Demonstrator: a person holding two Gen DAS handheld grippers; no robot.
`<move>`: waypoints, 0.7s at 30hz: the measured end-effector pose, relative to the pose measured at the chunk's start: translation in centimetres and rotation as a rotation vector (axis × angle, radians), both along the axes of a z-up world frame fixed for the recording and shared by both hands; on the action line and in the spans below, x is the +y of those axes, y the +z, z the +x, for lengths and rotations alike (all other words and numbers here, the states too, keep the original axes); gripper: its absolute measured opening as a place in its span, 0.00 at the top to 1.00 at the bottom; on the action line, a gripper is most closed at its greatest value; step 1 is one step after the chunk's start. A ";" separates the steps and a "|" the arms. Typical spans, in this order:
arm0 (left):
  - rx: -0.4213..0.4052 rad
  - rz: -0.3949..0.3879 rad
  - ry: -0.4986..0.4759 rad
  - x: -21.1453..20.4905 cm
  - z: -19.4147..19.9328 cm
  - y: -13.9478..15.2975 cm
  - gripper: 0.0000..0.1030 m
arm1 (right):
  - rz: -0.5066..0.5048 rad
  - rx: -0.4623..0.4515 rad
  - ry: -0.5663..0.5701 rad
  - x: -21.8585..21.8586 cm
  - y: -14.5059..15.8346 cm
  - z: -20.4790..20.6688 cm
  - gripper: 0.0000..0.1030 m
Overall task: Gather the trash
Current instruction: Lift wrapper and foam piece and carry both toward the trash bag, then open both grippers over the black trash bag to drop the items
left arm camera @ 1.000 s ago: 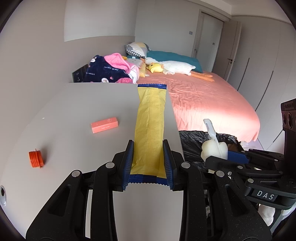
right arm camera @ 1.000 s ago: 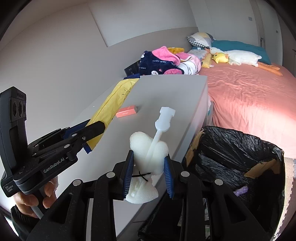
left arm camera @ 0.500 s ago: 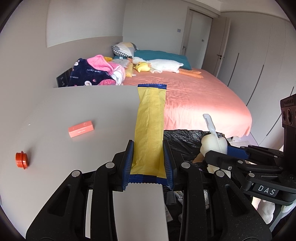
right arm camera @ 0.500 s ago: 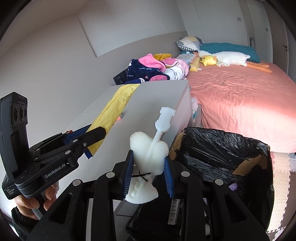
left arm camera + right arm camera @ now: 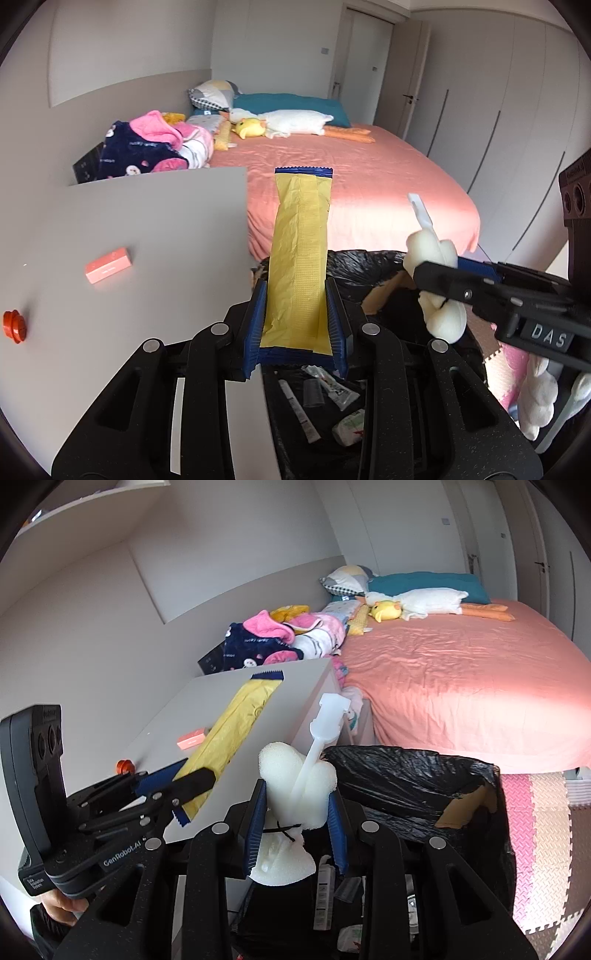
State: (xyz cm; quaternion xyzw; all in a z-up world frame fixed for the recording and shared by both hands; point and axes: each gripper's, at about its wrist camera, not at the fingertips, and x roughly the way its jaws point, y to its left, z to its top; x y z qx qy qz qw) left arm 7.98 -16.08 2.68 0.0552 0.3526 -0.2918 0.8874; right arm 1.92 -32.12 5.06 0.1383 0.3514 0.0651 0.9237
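My left gripper (image 5: 295,295) is shut on a long yellow wrapper (image 5: 301,251) with blue serrated ends, held out past the table's right edge over the bin. The same wrapper (image 5: 229,731) and left gripper (image 5: 177,786) show at the left of the right wrist view. My right gripper (image 5: 295,805) is shut on a white sponge brush (image 5: 299,775) with a plastic handle, above the near rim of the black-lined trash bin (image 5: 424,775). In the left wrist view the sponge brush (image 5: 432,254) hangs at the right over the bin (image 5: 362,258), which holds several discarded wrappers.
A grey table (image 5: 129,229) carries a pink box (image 5: 108,265) and an orange cap (image 5: 14,326). Behind it a bed (image 5: 369,177) with a salmon sheet holds plush toys and piled clothes (image 5: 155,147). Pink foam mats (image 5: 546,830) cover the floor at right.
Both grippers have swung right, off the table toward the bin, each keeping its grip. The bin's inside has come into view below the fingers.
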 end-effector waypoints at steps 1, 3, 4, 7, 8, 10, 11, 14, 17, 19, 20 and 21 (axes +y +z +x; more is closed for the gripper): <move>0.003 0.000 -0.008 -0.3 0.0 0.0 0.70 | 0.001 -0.002 -0.008 -0.4 0.1 -0.1 0.68; 0.014 -0.003 -0.035 -0.7 -0.2 -0.2 0.70 | 0.004 -0.004 -0.021 -1.1 0.3 -0.3 0.68; 0.019 -0.004 -0.049 -1.0 -0.2 -0.3 0.70 | 0.006 -0.005 -0.029 -1.4 0.4 -0.4 0.68; 0.029 -0.003 -0.088 -1.6 -0.4 -0.5 0.70 | 0.014 -0.012 -0.052 -2.4 0.6 -0.7 0.68; 0.036 -0.007 -0.103 -1.8 -0.5 -0.5 0.70 | 0.016 -0.015 -0.058 -2.6 0.7 -0.7 0.68; 0.049 -0.013 -0.126 -2.2 -0.6 -0.7 0.70 | 0.014 -0.026 -0.073 -3.2 1.0 -1.0 0.68; 0.052 -0.013 -0.137 -2.4 -0.8 -0.7 0.70 | 0.010 -0.032 -0.080 -3.4 1.2 -1.1 0.67; 0.068 -0.009 -0.187 -3.1 -1.2 -1.0 0.69 | 0.000 -0.051 -0.096 -4.0 1.7 -1.6 0.67; 0.119 -0.006 -0.259 -3.8 -1.7 -1.5 0.31 | -0.021 -0.066 -0.108 -4.6 2.2 -1.9 0.58; 0.097 0.025 -0.249 -4.2 -2.1 -1.5 0.06 | -0.059 -0.064 -0.143 -4.8 2.2 -2.1 0.35; 0.085 0.038 -0.256 -4.4 -2.4 -1.5 0.06 | -0.067 -0.071 -0.162 -4.9 2.2 -2.2 0.28; 0.079 0.045 -0.257 -4.4 -2.4 -1.4 0.06 | -0.069 -0.079 -0.175 -5.0 2.2 -2.3 0.27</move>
